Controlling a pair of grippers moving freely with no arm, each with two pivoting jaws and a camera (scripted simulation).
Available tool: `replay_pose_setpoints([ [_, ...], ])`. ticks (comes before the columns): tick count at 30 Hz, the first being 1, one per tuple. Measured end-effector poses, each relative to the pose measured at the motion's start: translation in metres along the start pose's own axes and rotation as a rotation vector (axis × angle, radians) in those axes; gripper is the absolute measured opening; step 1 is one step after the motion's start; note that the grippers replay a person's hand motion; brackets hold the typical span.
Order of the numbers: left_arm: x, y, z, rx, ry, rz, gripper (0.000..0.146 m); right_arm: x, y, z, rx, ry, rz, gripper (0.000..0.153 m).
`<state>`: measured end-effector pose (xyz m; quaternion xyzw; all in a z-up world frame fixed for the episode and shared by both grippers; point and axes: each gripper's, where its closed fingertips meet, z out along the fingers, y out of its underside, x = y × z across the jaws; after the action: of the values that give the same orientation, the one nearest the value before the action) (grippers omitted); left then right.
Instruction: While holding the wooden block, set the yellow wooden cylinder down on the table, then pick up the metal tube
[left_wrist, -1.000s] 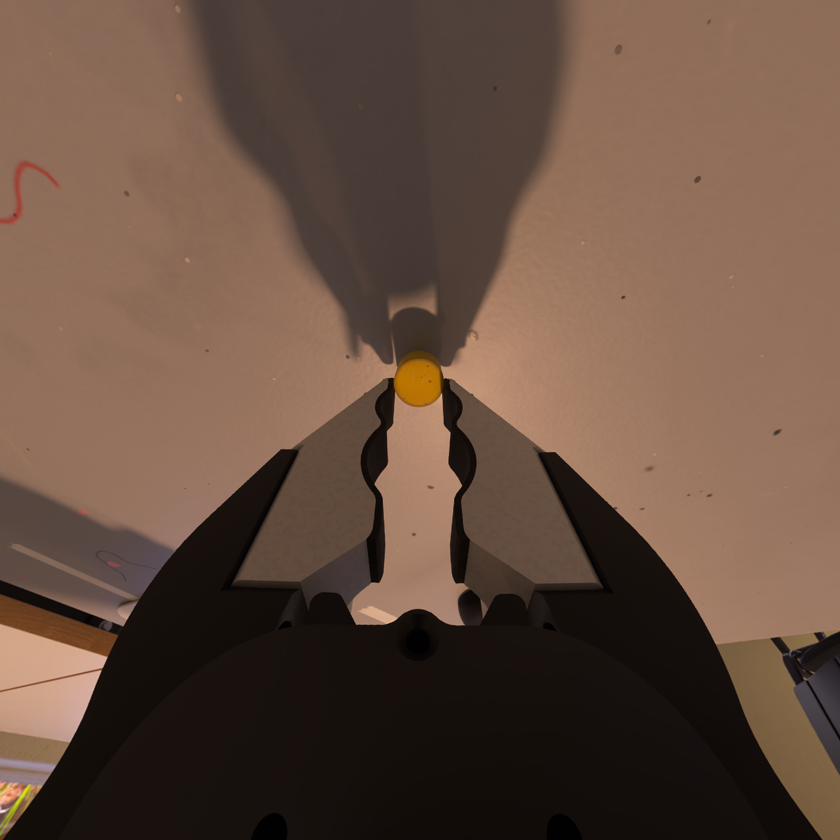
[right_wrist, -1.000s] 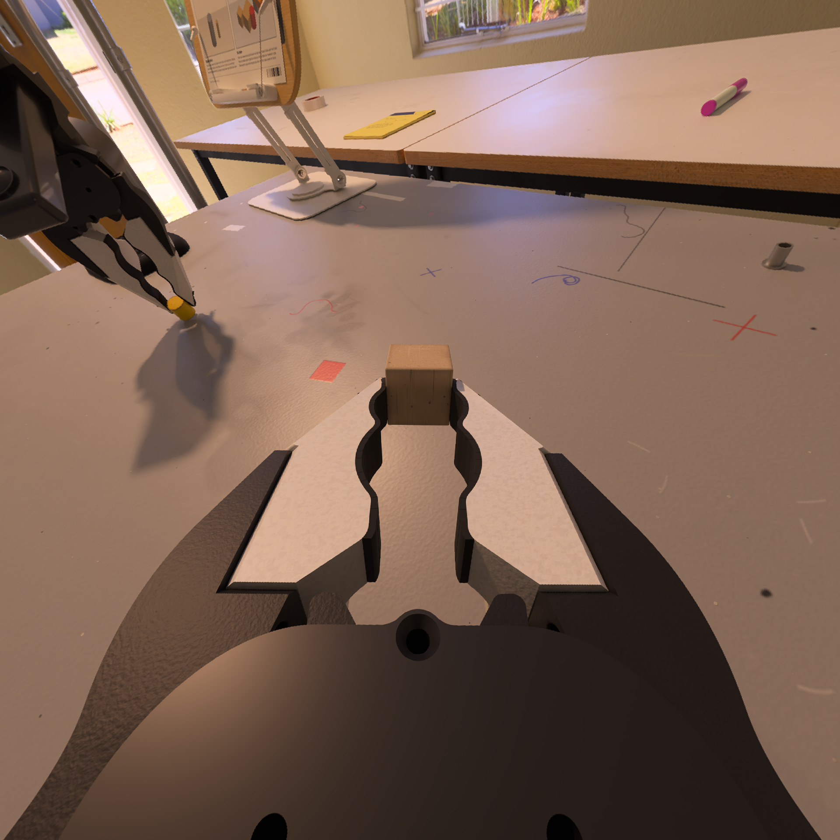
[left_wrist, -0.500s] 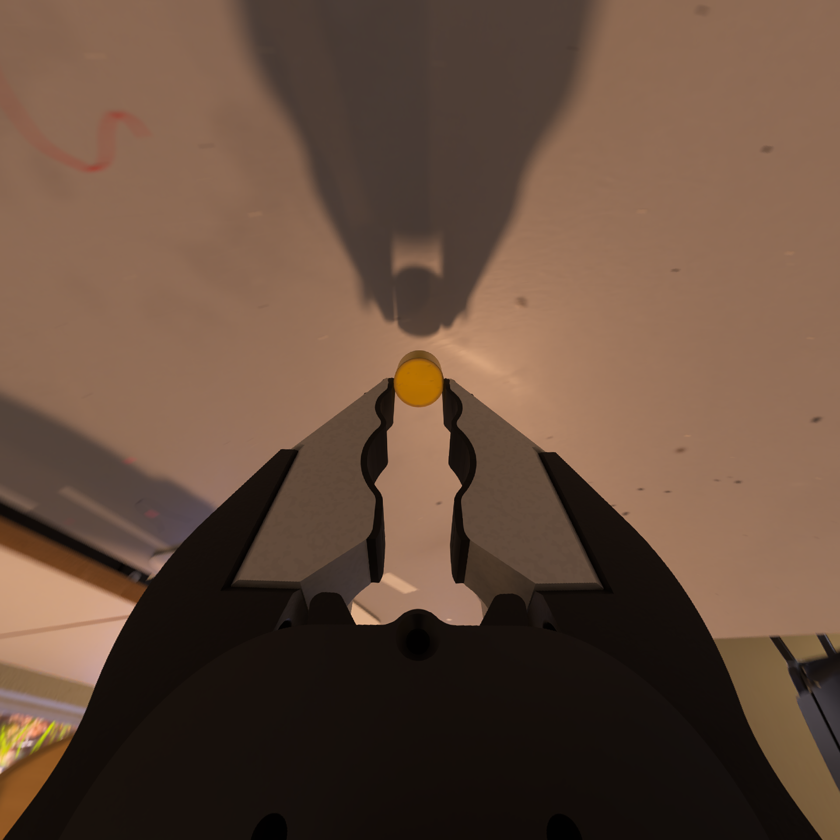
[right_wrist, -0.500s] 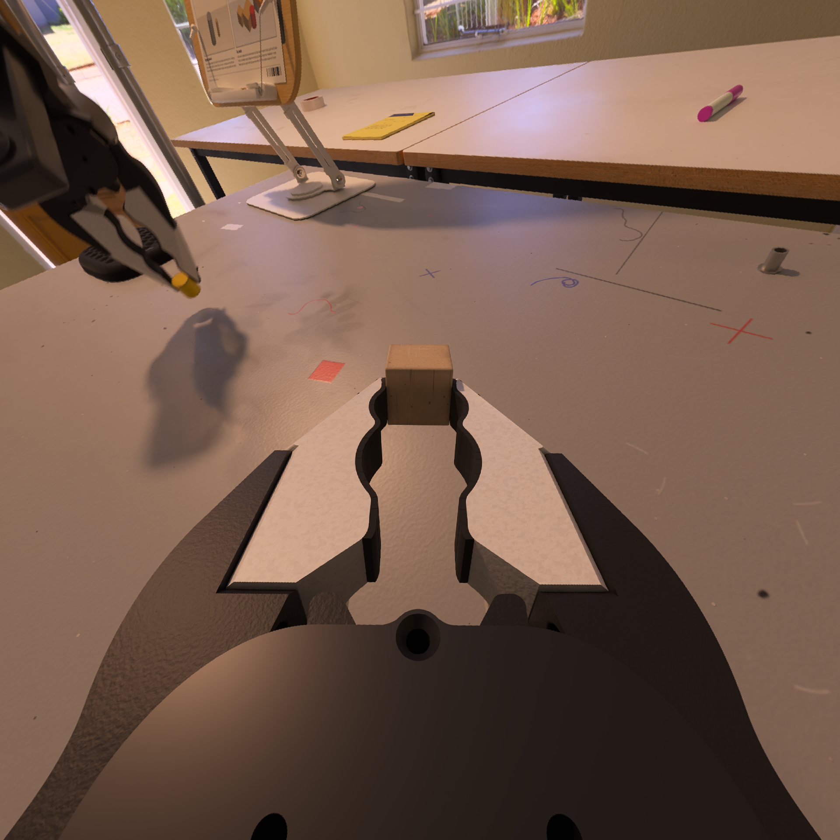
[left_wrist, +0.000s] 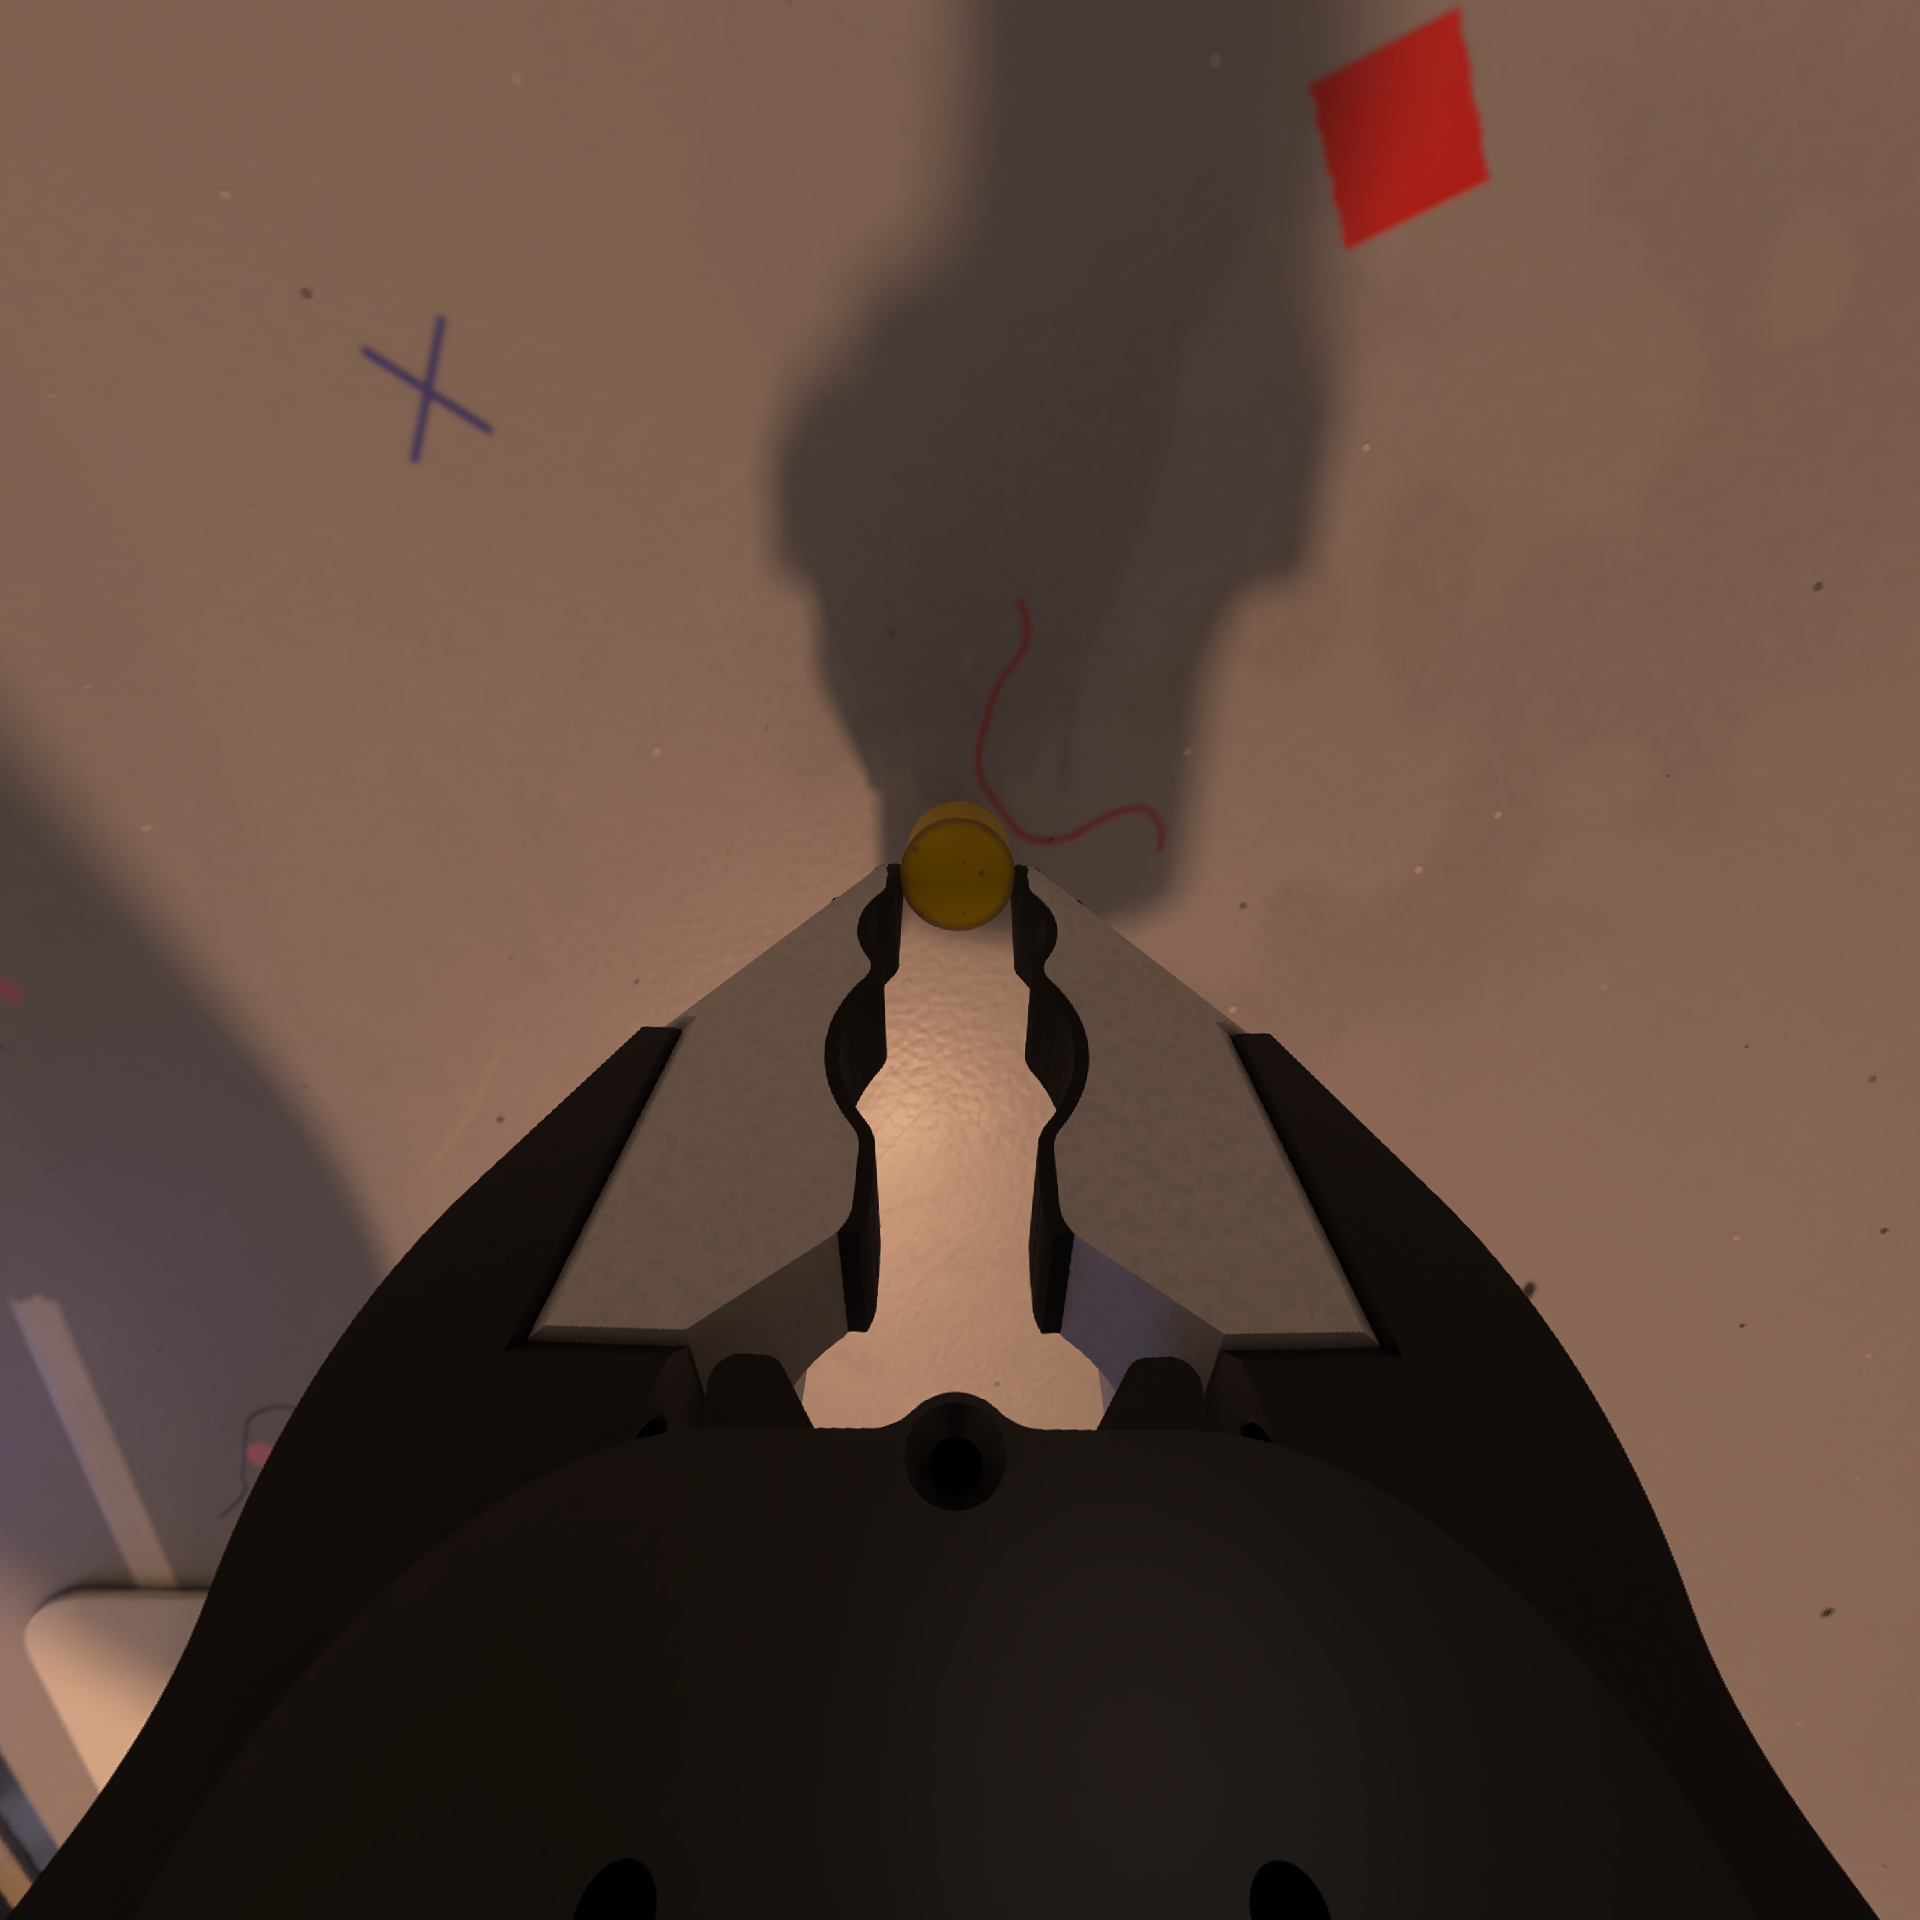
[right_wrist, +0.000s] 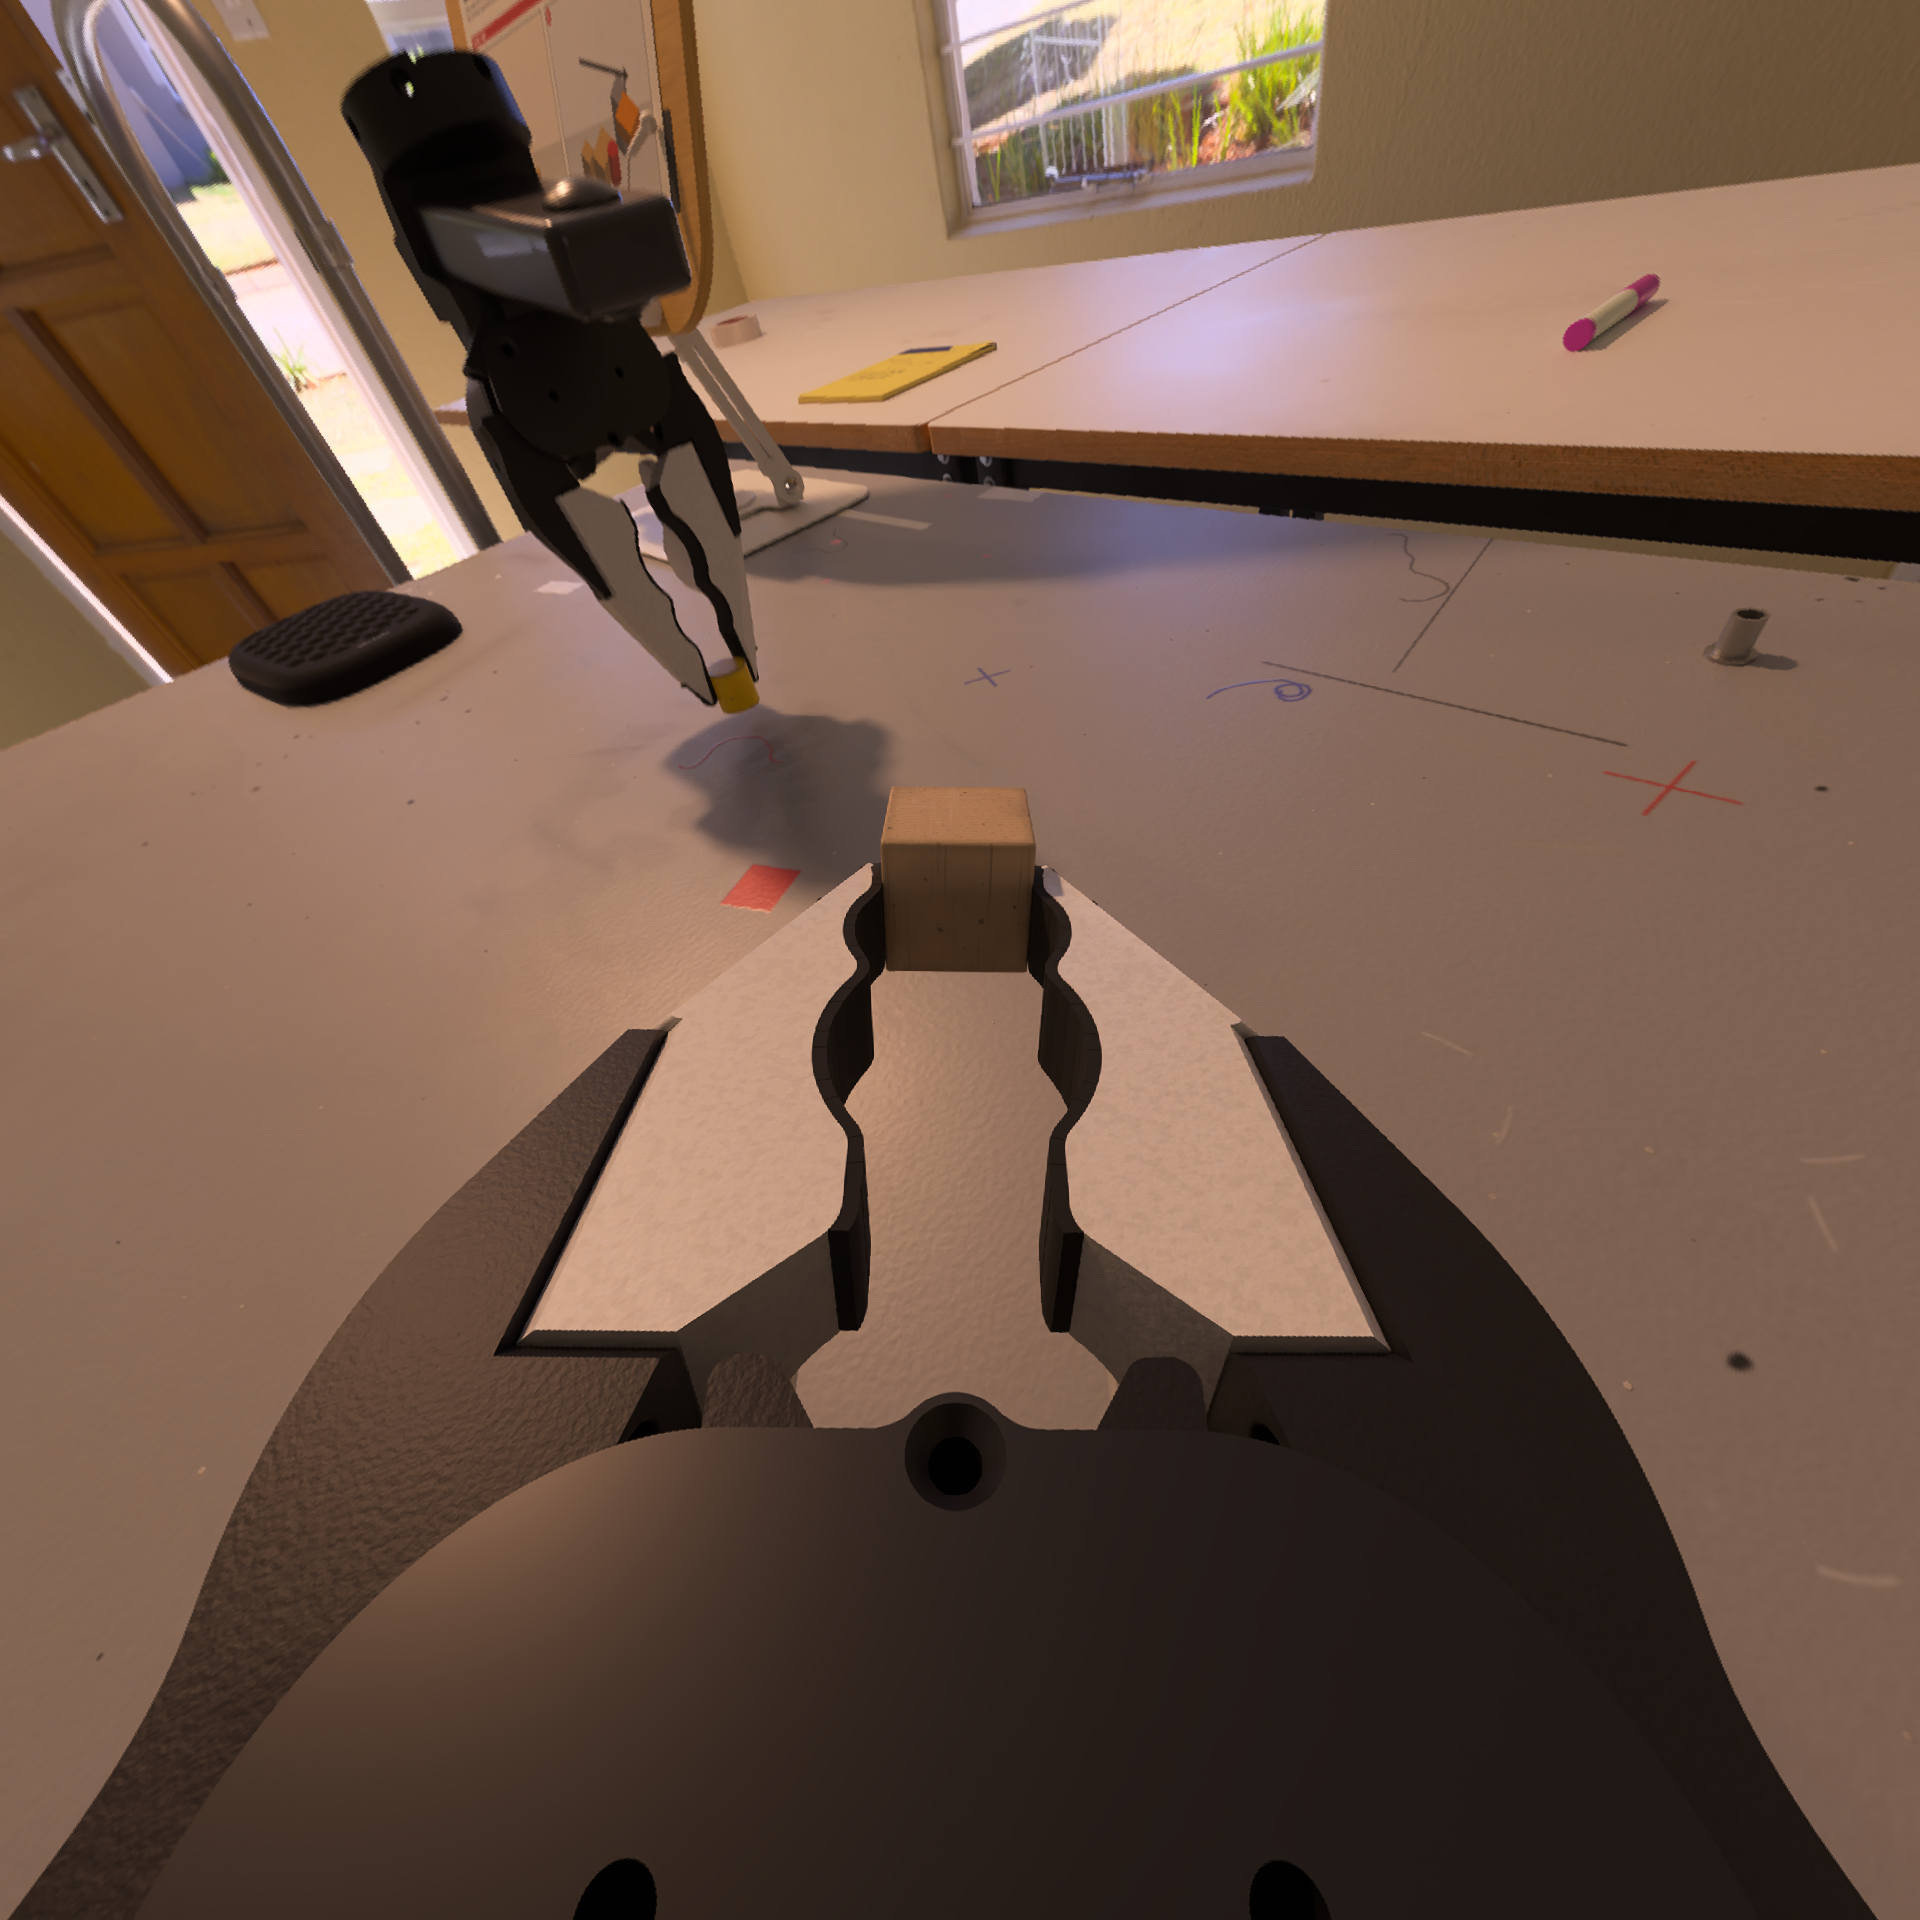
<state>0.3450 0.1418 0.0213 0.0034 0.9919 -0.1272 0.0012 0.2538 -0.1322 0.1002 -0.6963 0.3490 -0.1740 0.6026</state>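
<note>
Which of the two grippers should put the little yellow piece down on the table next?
The left gripper: its fingers hold the yellow wooden cylinder just above the grey table. The right gripper is busy clamping the wooden block.

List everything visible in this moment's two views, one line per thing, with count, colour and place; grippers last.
yellow wooden cylinder: 1, yellow, in the left gripper's tips, above the table
wooden block: 1, pale wood, between the right gripper's fingertips
metal tube: 1, silver, far right of the near table
red patch: 1, flat on the table, left of the block
black pad: 1, far left table edge
board on stand: 1, wood-rimmed, behind the left gripper
yellow pad: 1, back table
tape roll: 1, pale, back table
marker: 1, magenta and white, back table
left gripper: shut on the cylinder
right gripper: shut on the block
</note>
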Motion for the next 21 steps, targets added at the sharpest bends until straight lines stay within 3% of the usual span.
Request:
replay_pose_setpoints([
  [10,0.001,-0.009,0.012,-0.017,-0.024,0.001,0.021,0.018,-0.003,-0.003,0.022,0.047,0.114,0.026],
  [13,-0.003,-0.019,-0.005,-0.001,-0.069,0.004,0.031,0.033,-0.010,-0.011,0.077,0.124,0.150,0.026],
  [15,-0.012,-0.047,-0.027,0.091,-0.107,0.018,0.035,0.037,-0.012,-0.015,0.111,0.128,0.187,0.026],
  [18,-0.046,-0.125,-0.057,0.323,-0.180,-0.061,0.031,0.040,-0.017,-0.018,0.160,0.112,0.215,0.026],
  [21,-0.091,-0.211,-0.053,0.502,-0.223,-0.215,0.030,0.040,-0.020,-0.021,0.184,0.090,0.231,0.026],
])
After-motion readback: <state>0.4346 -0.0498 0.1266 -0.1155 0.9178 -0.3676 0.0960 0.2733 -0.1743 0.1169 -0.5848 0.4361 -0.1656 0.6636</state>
